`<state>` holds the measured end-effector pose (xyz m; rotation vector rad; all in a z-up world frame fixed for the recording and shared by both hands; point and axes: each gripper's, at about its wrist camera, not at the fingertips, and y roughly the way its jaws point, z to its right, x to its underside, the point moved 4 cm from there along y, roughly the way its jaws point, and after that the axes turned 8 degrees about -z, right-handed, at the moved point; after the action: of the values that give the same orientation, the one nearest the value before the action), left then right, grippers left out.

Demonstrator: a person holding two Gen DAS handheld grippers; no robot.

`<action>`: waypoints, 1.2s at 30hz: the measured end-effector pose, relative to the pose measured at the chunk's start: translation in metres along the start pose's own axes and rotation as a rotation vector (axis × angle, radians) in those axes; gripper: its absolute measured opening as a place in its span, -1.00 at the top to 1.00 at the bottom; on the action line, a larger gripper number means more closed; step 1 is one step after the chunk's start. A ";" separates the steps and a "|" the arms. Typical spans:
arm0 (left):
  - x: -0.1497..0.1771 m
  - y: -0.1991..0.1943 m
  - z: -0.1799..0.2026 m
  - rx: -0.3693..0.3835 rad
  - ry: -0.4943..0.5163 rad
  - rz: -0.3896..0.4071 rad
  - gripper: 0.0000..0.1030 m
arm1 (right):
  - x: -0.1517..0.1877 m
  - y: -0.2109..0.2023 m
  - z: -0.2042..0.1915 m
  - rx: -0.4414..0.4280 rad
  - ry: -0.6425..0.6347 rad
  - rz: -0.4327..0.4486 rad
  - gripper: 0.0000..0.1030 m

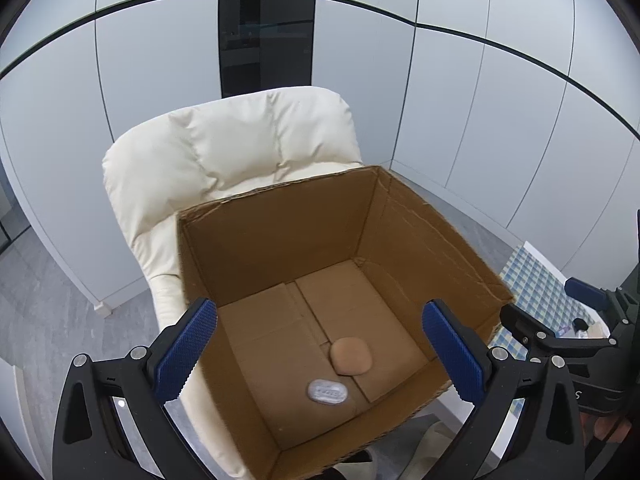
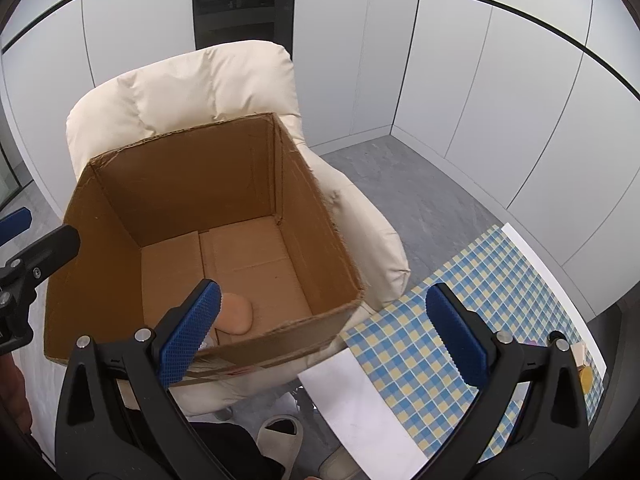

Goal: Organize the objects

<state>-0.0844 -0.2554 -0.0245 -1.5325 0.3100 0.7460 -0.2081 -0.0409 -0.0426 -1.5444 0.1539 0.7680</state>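
A: What does the left wrist view show?
B: The left gripper [image 1: 320, 354] hangs wide open and empty above an open brown cardboard box [image 1: 420, 232] on a cream padded armchair [image 1: 224, 148]. Inside lie a tan rounded pad [image 1: 351, 356] and, just beside it, a small silver oval case [image 1: 327, 392].

A: And the right wrist view?
B: The right gripper [image 2: 324, 336] gapes, holding nothing, over the box's [image 2: 192, 176] near corner and a blue-and-yellow checked tablecloth [image 2: 460, 280]. The pad [image 2: 238, 314] rests on the box floor.
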 end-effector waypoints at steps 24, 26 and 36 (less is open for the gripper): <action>-0.002 0.008 0.066 0.059 0.095 -0.006 -0.99 | 0.015 -0.008 0.066 0.062 0.099 -0.001 -1.00; -0.002 0.009 0.071 0.071 0.092 -0.008 -0.99 | 0.017 -0.008 0.070 0.067 0.106 -0.002 -1.00; -0.001 0.011 0.102 0.112 0.131 -0.015 -0.99 | 0.029 -0.014 0.096 0.095 0.142 -0.005 -1.00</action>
<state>-0.1189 -0.1589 -0.0267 -1.4786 0.4301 0.6073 -0.2142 0.0600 -0.0406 -1.5084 0.2873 0.6382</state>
